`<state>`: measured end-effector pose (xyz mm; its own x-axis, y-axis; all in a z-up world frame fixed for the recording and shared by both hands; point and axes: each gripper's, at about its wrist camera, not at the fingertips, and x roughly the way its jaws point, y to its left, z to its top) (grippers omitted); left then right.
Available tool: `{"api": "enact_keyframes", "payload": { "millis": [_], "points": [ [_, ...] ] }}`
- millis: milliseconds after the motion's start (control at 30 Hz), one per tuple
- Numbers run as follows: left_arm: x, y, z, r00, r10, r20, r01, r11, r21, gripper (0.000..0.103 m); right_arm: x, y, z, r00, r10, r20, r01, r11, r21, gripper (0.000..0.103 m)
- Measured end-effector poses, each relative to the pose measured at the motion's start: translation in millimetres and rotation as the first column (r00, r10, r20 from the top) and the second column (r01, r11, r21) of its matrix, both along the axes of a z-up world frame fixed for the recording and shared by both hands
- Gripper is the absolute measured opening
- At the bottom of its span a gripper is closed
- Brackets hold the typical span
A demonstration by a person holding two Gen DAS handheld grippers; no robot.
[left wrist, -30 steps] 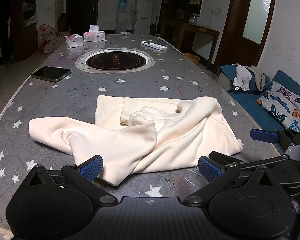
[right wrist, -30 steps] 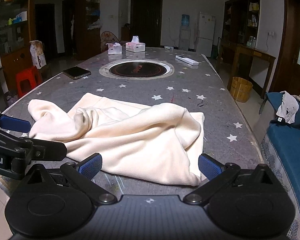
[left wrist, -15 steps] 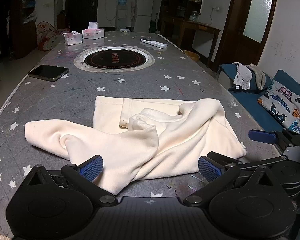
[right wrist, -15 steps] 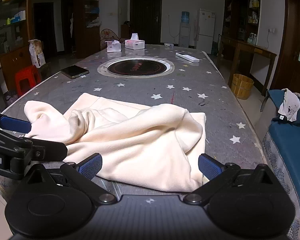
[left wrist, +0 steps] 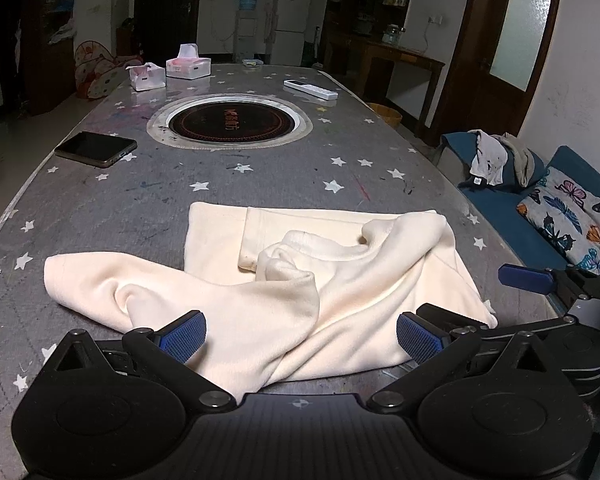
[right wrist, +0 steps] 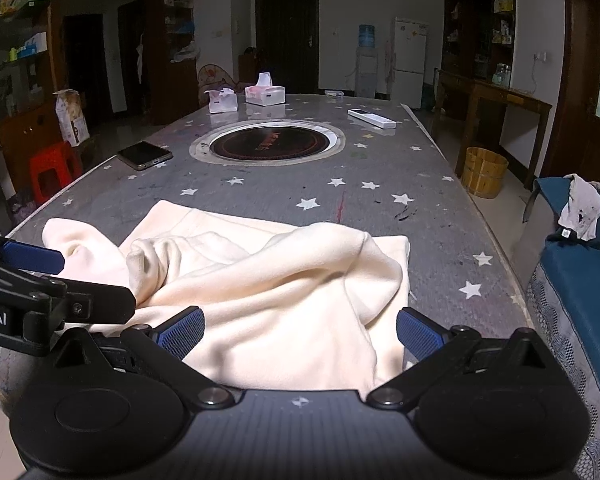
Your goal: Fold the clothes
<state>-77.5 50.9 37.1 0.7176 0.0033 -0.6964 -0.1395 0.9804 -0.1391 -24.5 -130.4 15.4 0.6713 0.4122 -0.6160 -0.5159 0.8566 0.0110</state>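
A cream sweater (left wrist: 300,276) lies crumpled on the near end of a grey star-patterned table (left wrist: 260,184), one sleeve stretched out to the left. My left gripper (left wrist: 300,334) is open, its blue pads just over the sweater's near edge, holding nothing. In the right wrist view the same sweater (right wrist: 268,280) bunches into a ridge in the middle. My right gripper (right wrist: 300,332) is open too, hovering at the cloth's near hem. The right gripper's fingers (left wrist: 524,278) show at the right in the left wrist view, and the left gripper's fingers (right wrist: 32,258) at the left in the right wrist view.
A round inset burner (left wrist: 230,122) sits mid-table. A phone (left wrist: 96,148) lies at the left edge, two tissue boxes (left wrist: 188,66) and a white remote (left wrist: 310,89) at the far end. A blue sofa (left wrist: 540,216) with clothes and a wooden bucket (right wrist: 484,172) stand right of the table.
Both grippers have eased forward and lower toward the sweater's near edge, so the cloth sits closer between the pads. The sweater itself has not moved.
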Motion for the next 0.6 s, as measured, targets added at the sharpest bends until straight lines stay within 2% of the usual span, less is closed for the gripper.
{"api": "enact_keyframes", "payload": {
  "millis": [400, 600],
  "points": [
    [14.8, 4.8, 2.6, 1.000, -0.015, 0.021, 0.015, 1.000, 0.020, 0.103, 12.7, 5.0, 0.7, 1.000, 0.022, 0.007, -0.022, 1.000, 0.012, 0.103],
    [35.7, 13.4, -1.1, 0.999, -0.039, 0.021, 0.038, 0.999, 0.019, 0.097, 30.0, 5.1, 4.8, 1.000, 0.024, 0.014, -0.025, 0.999, 0.033, 0.103]
  ]
}}
